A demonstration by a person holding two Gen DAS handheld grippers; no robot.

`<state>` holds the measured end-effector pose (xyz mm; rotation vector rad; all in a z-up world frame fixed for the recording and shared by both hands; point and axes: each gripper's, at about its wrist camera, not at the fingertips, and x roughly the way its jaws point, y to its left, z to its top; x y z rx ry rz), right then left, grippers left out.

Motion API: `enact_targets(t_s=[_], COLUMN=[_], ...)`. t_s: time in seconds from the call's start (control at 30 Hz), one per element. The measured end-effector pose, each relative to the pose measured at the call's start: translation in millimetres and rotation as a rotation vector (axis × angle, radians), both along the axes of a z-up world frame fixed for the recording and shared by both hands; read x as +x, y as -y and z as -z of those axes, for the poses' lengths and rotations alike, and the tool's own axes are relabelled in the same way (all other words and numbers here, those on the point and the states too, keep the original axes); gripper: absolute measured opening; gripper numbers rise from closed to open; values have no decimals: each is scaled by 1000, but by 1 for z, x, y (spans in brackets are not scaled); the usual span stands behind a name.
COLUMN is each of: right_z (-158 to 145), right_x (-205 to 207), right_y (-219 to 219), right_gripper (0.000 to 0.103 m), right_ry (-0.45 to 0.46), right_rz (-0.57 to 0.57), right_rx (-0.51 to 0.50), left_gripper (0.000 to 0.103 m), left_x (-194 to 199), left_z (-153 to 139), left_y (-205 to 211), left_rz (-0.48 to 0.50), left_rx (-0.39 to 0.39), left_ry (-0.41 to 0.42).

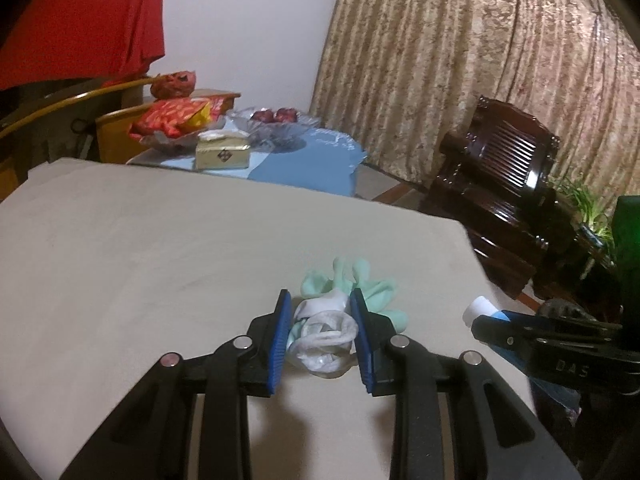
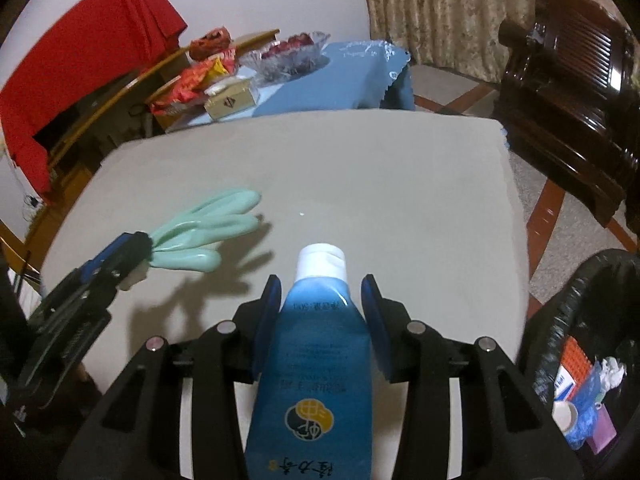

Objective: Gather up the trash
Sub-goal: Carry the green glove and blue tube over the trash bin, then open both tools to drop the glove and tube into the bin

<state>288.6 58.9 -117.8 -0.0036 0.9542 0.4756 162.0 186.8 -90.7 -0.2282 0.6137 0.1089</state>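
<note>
My left gripper (image 1: 320,334) is shut on a mint-green rubber glove (image 1: 374,286) with a white cuff, held just above the beige table (image 1: 160,248). In the right wrist view the glove (image 2: 212,224) hangs from the left gripper (image 2: 132,258) with its fingers pointing right. My right gripper (image 2: 320,312) is shut on a blue tube with a white cap (image 2: 316,344), cap pointing forward over the table (image 2: 360,168). The tube's cap (image 1: 478,308) and the right gripper (image 1: 540,336) show at the right edge of the left wrist view.
A black-lined trash bin (image 2: 580,360) with several bits of rubbish stands at the right, below the table edge. Behind are a blue-clothed table (image 2: 352,76) with a tissue box (image 1: 222,152), snack packs and a fruit bowl (image 2: 288,54). A dark wooden chair (image 2: 568,92) stands right.
</note>
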Motion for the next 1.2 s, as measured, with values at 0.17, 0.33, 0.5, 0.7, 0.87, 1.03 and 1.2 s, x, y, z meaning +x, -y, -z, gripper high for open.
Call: enact_targets(t_s=[0.17, 0.33, 0.5, 0.7, 0.87, 1.03, 1.2], right_z=[-28, -54, -77, -95, -100, -89, -66], right_x=[-19, -38, -57, -75, -80, -75, -67], right_y=[23, 55, 92, 143, 194, 240, 280], right_gripper=[40, 39, 38, 37, 37, 36, 36], right_ry=[22, 46, 93, 146, 167, 154, 115], right_rz=[9, 33, 78, 154, 228, 305, 394], right_rx=[37, 73, 81, 63, 36, 15, 1], left_gripper=[29, 29, 29, 30, 29, 29, 29], left_x=[-10, -21, -29, -25, -16, 2, 18], left_z=[-23, -44, -61, -71, -68, -56, -43], left_y=[19, 46, 78, 123, 164, 211, 249], left_rz=[26, 64, 123, 211, 296, 399, 477], left_rx=[-1, -3, -2, -17, -27, -39, -38], left_ry=[34, 73, 108, 126, 130, 103, 76])
